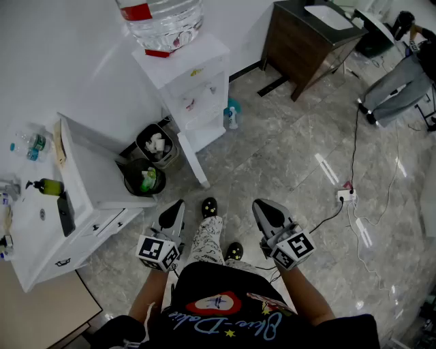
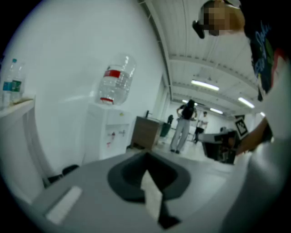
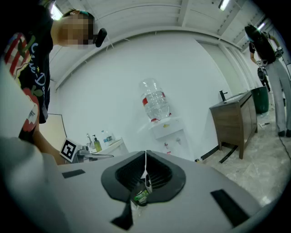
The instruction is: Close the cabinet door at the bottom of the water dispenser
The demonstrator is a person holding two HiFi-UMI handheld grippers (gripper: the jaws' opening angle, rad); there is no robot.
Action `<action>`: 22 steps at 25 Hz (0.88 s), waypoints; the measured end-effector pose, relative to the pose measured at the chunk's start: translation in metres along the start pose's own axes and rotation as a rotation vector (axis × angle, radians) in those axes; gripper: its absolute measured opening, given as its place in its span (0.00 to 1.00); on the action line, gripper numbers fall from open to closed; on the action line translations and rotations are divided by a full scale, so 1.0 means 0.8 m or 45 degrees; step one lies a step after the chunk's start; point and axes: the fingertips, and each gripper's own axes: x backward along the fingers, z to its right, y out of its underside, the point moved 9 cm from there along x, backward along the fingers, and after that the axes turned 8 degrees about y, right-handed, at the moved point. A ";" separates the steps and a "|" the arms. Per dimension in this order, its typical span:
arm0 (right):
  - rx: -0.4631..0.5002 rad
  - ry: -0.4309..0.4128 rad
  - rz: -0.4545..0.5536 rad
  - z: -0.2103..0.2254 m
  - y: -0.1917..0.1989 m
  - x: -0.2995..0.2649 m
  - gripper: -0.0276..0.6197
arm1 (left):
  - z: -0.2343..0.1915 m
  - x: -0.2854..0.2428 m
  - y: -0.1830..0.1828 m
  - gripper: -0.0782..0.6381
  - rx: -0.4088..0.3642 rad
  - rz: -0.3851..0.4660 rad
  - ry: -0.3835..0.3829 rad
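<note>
Water dispenser (image 1: 197, 82), red-labelled bottle (image 1: 160, 20) on top, cabinet door (image 1: 195, 167) open

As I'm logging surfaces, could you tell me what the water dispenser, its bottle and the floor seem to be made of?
Water dispenser: smooth white shell, likely plastic or painted metal, even colour.
Bottle: clear plastic, see-through ribbed walls.
Floor: glossy grey stone or stone-look tile, veining and light reflections.

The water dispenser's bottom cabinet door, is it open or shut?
Open: the cabinet door stands swung out from the water dispenser.
</note>
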 end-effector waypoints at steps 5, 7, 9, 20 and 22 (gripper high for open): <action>-0.014 -0.063 -0.018 0.027 0.012 -0.138 0.07 | -0.094 -0.094 0.007 0.11 -0.019 -0.078 0.020; 0.023 -0.102 -0.039 0.044 0.026 -0.196 0.07 | -0.133 -0.131 0.018 0.11 -0.008 -0.110 0.019; 0.050 -0.110 -0.065 0.065 0.047 -0.246 0.07 | -0.168 -0.164 0.038 0.11 -0.023 -0.138 0.025; 0.018 -0.210 -0.309 0.104 0.243 -0.398 0.07 | -0.291 -0.232 0.244 0.11 0.055 -0.400 -0.119; 0.031 -0.178 -0.345 0.116 0.268 -0.410 0.07 | -0.303 -0.239 0.278 0.11 0.085 -0.428 -0.142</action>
